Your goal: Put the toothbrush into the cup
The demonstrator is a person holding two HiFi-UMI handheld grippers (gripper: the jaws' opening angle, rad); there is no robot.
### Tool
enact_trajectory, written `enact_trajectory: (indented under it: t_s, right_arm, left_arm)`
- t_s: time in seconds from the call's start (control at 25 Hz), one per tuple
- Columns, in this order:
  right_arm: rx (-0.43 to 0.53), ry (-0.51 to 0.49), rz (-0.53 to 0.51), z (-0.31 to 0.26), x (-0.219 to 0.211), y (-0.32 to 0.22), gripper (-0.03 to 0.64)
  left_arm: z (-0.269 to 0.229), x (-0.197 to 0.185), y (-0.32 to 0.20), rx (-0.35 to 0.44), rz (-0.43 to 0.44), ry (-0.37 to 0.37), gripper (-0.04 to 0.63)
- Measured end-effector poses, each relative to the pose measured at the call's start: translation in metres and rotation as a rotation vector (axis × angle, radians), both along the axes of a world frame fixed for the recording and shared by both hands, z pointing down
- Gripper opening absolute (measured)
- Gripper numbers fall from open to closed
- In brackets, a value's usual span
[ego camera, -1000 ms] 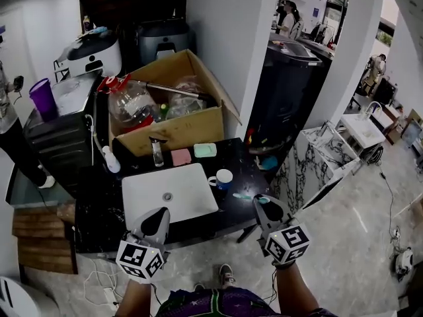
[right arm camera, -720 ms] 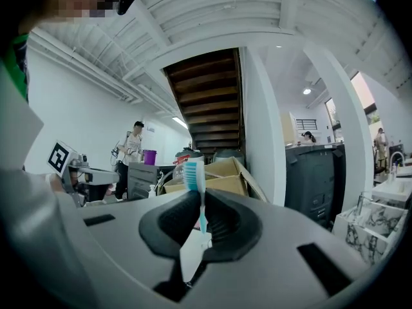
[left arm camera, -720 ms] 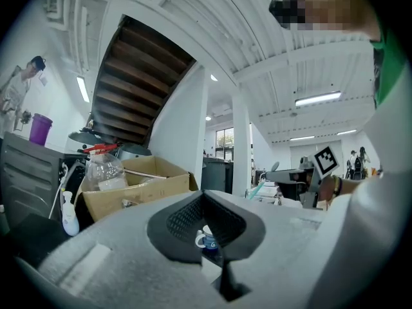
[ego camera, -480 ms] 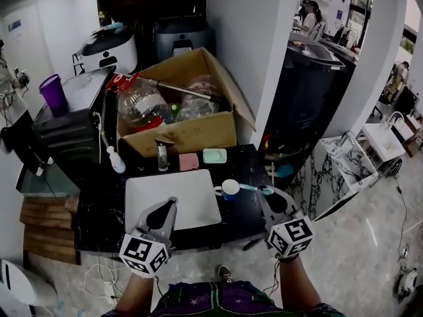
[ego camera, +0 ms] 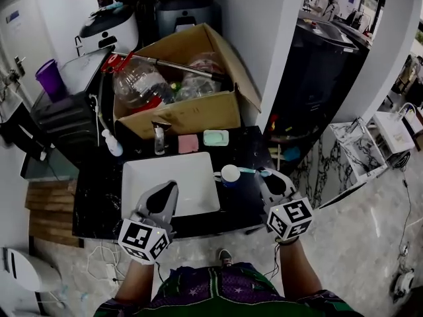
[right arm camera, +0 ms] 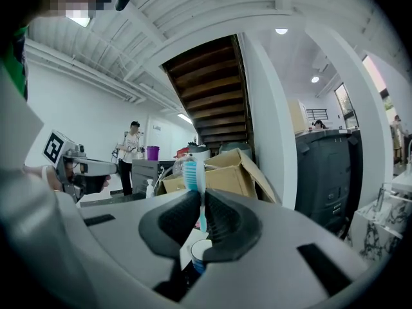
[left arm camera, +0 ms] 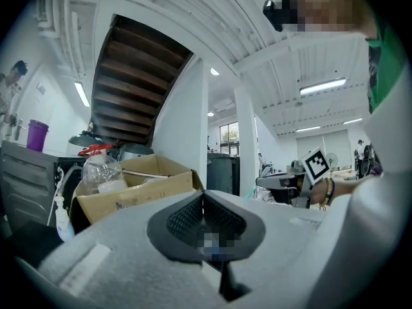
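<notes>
Toothbrush point(ego camera: 248, 171) clamped in the right gripper point(ego camera: 268, 177), its tip at the cup point(ego camera: 230, 174).

The right gripper's jaws pinch the toothbrush handle. The bristle end sticks out past them toward 9 o'clock and reaches the cup's rim; whether it touches cannot be told. The cup stands on the dark counter point(ego camera: 99, 197), just beside the sink point(ego camera: 192, 177) at its 3 o'clock. The left gripper point(ego camera: 166, 193) hovers over the sink's 6 o'clock edge, jaws pressed together, nothing between them.
</notes>
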State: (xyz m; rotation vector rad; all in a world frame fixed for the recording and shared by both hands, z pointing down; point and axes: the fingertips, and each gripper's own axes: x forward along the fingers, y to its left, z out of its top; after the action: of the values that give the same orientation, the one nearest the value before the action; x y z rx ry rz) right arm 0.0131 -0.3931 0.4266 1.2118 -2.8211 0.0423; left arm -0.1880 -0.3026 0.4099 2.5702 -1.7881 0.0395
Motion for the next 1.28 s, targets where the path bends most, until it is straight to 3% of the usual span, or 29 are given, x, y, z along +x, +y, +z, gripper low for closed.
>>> enact_trajectory:
  t_s: [0.56,1.28]
  right_arm:
    - [-0.132,0.031,-0.080,0.061,-0.017,-0.037,0.025]
    - [-0.266,0.090,-0.217,0.127,-0.035,-0.058,0.025]
  left_arm:
    - [0.020,-0.008,-0.006,-0.054,-0.087,-0.001,0.017]
    - [0.038,0.010,-0.020,-0.070,-0.152,0.010,0.017]
